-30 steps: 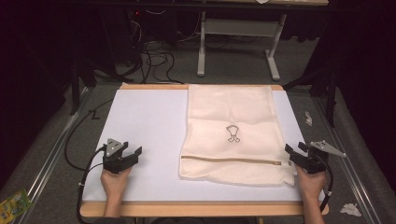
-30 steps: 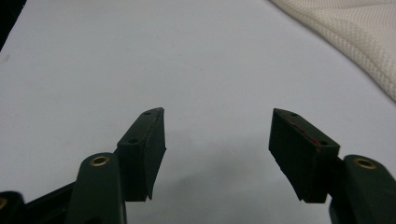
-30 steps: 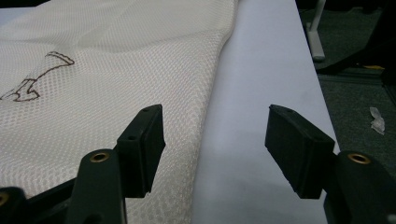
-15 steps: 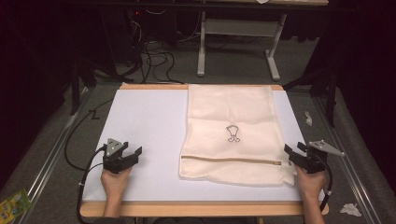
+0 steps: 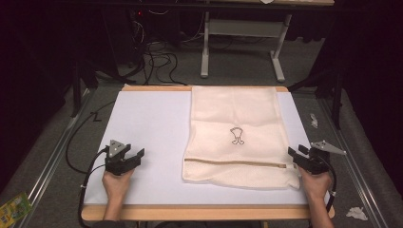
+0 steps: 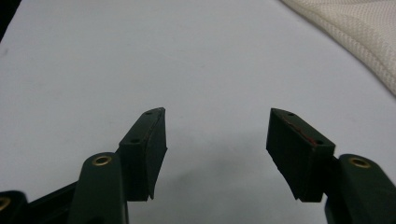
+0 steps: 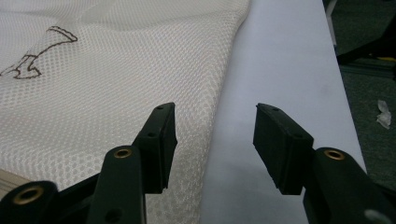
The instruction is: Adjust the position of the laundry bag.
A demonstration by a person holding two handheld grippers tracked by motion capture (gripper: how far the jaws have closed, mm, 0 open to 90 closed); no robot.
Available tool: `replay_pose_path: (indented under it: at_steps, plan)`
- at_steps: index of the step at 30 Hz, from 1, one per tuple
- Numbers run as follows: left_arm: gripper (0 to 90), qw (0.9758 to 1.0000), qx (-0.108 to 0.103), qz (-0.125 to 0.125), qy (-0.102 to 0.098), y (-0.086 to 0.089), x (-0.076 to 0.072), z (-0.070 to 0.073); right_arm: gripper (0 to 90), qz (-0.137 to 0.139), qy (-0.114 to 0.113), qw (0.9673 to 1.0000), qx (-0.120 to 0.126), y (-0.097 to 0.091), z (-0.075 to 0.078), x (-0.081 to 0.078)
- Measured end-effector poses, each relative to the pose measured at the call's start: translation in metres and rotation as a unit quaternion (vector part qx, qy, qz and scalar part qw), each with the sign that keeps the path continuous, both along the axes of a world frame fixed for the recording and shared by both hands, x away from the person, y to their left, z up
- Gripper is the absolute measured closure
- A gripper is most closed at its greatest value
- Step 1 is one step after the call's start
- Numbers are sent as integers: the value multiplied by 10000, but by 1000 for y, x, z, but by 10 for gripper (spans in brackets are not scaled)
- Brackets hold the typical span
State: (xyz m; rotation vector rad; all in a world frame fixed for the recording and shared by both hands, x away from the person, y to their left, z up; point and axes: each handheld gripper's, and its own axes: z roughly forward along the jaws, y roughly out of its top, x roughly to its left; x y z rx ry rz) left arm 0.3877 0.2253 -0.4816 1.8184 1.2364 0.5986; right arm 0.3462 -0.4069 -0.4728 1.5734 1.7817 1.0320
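A cream mesh bag (image 5: 237, 133) lies flat on the right half of the white table top (image 5: 147, 128), with a small dark drawing (image 5: 236, 136) in its middle and a zipper line (image 5: 233, 161) near its front edge. My left gripper (image 5: 134, 155) rests open on bare table at the front left, a corner of the mesh bag (image 6: 359, 37) far off to its right. My right gripper (image 5: 295, 154) is open at the bag's front right corner. In the right gripper view its jaws straddle the edge of the mesh bag (image 7: 140, 79), nothing gripped.
The table's wooden rim (image 5: 204, 212) runs along the front. Cables (image 5: 157, 61) and a grey desk frame (image 5: 242, 38) lie on the floor behind. Crumpled paper bits (image 5: 355, 213) sit on the floor at right, a green packet (image 5: 12, 209) at left.
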Motion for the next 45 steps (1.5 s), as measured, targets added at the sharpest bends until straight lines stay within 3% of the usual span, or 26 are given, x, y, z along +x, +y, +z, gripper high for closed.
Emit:
replay_pose_path:
  at_steps: [3,8,11,14,18,22,26,35,36,40,45]
  plan:
    - [391,9996,267,68,119,-10,1,3,493,-26,-1,9999,121,-4,2,-1]
    - [397,10000,45,-69,34,-22,3,13,479,-24,-7,10000,96,-4,6,-2]
    - [379,9993,-77,-365,72,-32,4,15,485,47,-73,9999,87,-2,10,-3]
    - [375,9982,113,-576,117,-44,3,16,478,148,-32,9998,142,0,11,-4]
    - [389,9958,28,-871,279,-59,5,17,481,198,33,9997,102,4,12,-5]
    - [398,9950,73,-927,371,-70,7,19,506,294,50,9995,124,6,14,-5]
    - [399,9931,-115,-1060,488,-83,9,22,522,342,115,9993,128,7,16,-6]
    - [383,9896,-46,-1341,513,-117,12,28,556,402,270,9988,61,10,20,-4]
    - [381,9889,-134,-1373,551,-120,12,28,553,374,306,9988,66,11,20,-3]
    - [365,9872,-7,-1473,611,-135,17,32,534,395,416,9984,-11,14,21,1]
    - [354,9877,116,-1438,601,-147,23,40,513,361,525,9980,-31,17,23,7]
